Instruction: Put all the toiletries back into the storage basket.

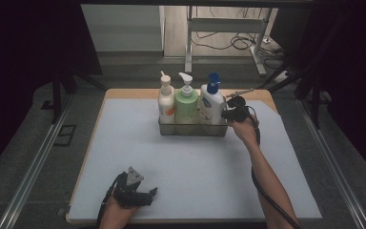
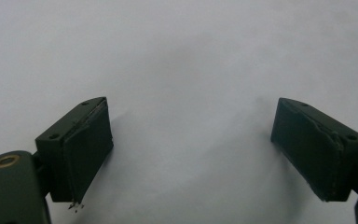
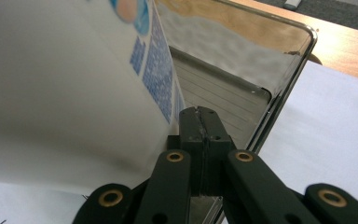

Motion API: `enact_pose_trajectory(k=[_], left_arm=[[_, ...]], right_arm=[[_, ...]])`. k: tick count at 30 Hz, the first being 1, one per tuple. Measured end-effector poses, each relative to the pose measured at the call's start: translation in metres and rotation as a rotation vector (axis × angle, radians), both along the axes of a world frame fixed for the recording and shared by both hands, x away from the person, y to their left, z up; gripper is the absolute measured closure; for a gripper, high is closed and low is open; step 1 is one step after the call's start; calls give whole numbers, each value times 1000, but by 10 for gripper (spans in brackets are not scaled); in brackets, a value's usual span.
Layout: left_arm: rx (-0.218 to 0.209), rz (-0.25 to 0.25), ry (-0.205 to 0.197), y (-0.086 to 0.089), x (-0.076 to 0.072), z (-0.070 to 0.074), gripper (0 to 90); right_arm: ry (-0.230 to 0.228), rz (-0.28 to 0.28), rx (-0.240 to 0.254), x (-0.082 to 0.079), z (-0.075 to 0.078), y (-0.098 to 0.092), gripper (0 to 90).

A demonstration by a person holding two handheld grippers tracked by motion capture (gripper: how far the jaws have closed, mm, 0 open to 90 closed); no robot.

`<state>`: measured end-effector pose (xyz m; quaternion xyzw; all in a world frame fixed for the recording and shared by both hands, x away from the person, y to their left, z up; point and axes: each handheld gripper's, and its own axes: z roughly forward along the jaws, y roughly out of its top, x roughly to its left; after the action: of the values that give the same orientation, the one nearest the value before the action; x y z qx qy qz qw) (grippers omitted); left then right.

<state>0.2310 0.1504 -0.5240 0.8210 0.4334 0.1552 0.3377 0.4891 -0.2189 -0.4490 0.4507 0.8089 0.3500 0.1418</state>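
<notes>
At the right end of the clear tray (image 1: 193,129), my right hand-held gripper (image 1: 227,113) sits just beside the white bottle with the blue pump (image 1: 211,106). In the right gripper view its jaws are fully closed, pad against pad, with nothing between them; the closed tip (image 3: 200,122) is down at the tray's end wall (image 3: 279,88), the white bottle (image 3: 74,93) close on its left, maybe touching, can't tell for sure. So the bottle lies to the left of the tip, upright, long axis vertical, pump at top. Looks like a poke or nudge at the bottle or tray end, not a grasp; to grasp I'd need to open up first, and the tray wall leaves little room.

My right hand is the near one. My left hand-held gripper (image 1: 148,193) rests at the near edge of the table (image 1: 286,191), well apart from the tray, jaws wide open over bare white mat, holding nothing; left gripper view shows both pads (image 2: 86,149) spread with only the mat between.

Tray contents: 3 pump bottles upright in 1 row, left to right: white bottle with orange label (image 1: 166,101), green bottle (image 1: 186,102), white bottle with blue pump. They stand just beside each other. The tray sits toward the far side of the mat, about centre.
</notes>
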Motion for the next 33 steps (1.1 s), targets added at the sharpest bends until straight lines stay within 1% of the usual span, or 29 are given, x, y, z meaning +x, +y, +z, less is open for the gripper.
enact_pose_trajectory(k=[11, 24, 26, 33], left_arm=[[1, 0, -1, 0, 0, 0, 121], [1, -1, 0, 0, 0, 0, 121], [1, -1, 0, 0, 0, 0, 121], [3, -2, 0, 0, 0, 0, 121]], right_arm=[[7, 12, -3, -1, -5, 5, 894], [18, 24, -2, -2, -6, 11, 895], [12, 36, -6, -2, -7, 12, 895], [17, 48, -3, -4, -7, 19, 894]])
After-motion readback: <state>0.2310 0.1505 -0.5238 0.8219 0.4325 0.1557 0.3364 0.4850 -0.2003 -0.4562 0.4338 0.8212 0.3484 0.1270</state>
